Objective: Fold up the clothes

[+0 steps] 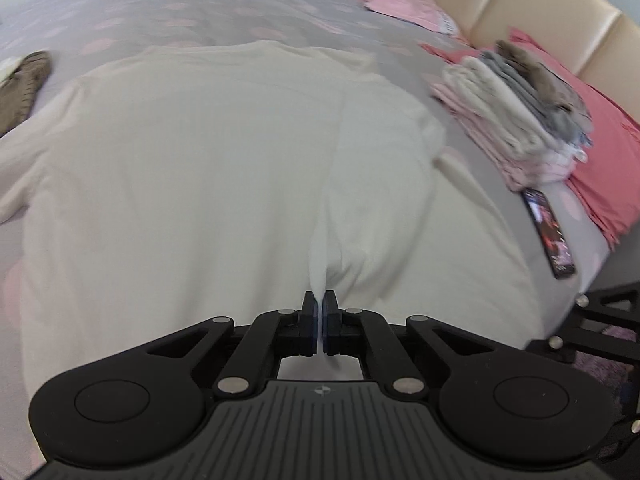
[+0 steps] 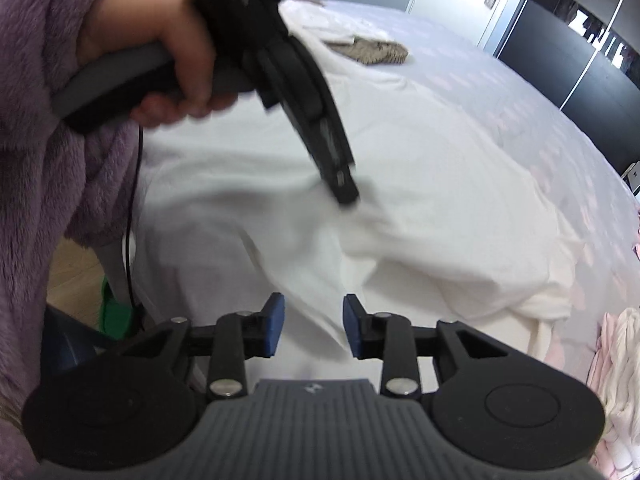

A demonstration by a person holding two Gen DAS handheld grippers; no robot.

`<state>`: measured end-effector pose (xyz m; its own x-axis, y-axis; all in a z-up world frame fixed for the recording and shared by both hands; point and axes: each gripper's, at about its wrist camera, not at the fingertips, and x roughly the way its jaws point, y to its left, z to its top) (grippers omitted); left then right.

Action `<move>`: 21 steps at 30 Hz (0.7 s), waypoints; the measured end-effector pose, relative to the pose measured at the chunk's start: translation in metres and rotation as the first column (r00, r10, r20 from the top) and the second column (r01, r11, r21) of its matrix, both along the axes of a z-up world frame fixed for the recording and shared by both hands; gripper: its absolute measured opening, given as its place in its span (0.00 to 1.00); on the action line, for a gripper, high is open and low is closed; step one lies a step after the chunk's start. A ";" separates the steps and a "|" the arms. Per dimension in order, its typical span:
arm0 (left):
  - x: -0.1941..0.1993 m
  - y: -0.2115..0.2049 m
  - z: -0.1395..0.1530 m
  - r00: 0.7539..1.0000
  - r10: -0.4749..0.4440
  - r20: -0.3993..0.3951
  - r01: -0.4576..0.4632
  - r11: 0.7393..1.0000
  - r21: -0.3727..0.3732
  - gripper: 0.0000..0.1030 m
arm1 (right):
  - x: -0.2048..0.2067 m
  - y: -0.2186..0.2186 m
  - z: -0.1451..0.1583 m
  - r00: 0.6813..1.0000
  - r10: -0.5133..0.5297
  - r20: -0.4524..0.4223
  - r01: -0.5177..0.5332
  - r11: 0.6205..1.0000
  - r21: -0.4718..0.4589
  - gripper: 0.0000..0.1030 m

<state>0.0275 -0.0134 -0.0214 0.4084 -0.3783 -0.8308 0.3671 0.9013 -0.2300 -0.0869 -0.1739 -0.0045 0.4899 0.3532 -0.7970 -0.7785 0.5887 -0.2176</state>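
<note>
1. Left wrist view: a cream shirt point(image 1: 200, 168) is spread flat over a grey bedcover point(image 1: 208, 12) with pale pink spots.
2. The left gripper point(image 1: 319, 316) is closed on a raised pleat of the shirt's near edge; the cloth is pinched between both pads.
3. A stack point(image 1: 516, 108) of folded clothes is placed to the right of the shirt, partly on a red pillow point(image 1: 604, 140) by a beige headboard point(image 1: 520, 4).
4. A phone point(image 1: 550, 232) is laid on the bedcover just in front of the stack.
5. A brown knit point(image 1: 22, 88) is seen at the left edge, apart from the shirt.
6. Right wrist view: the right gripper point(image 2: 314, 328) is held with jaws parted above the shirt point(image 2: 420, 200) hem; cloth is seen between the blue pads, but contact cannot be told.
7. The left gripper point(image 2: 347, 196) is gripped by a hand point(image 2: 160, 60) in a purple fleece sleeve point(image 2: 44, 120), its tip set down on the shirt.
8. The brown knit point(image 2: 372, 52) is seen beyond the shirt; dark wardrobe doors point(image 2: 592, 76) are noted at the far right.
</note>
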 end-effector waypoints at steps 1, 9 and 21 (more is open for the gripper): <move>0.001 0.004 0.000 1.000 0.014 0.006 -0.014 1.000 0.011 0.00 | 0.000 -0.001 -0.002 1.000 -0.002 0.001 0.002 1.000 -0.015 0.37; -0.013 0.009 0.006 0.996 -0.014 0.087 0.007 0.997 0.080 0.18 | 0.008 -0.017 -0.021 0.999 -0.039 0.022 0.041 0.993 -0.113 0.42; -0.064 -0.064 -0.014 0.935 -0.352 0.050 0.340 0.927 0.157 0.39 | 0.033 -0.031 -0.037 0.980 -0.185 -0.068 0.171 0.969 -0.179 0.43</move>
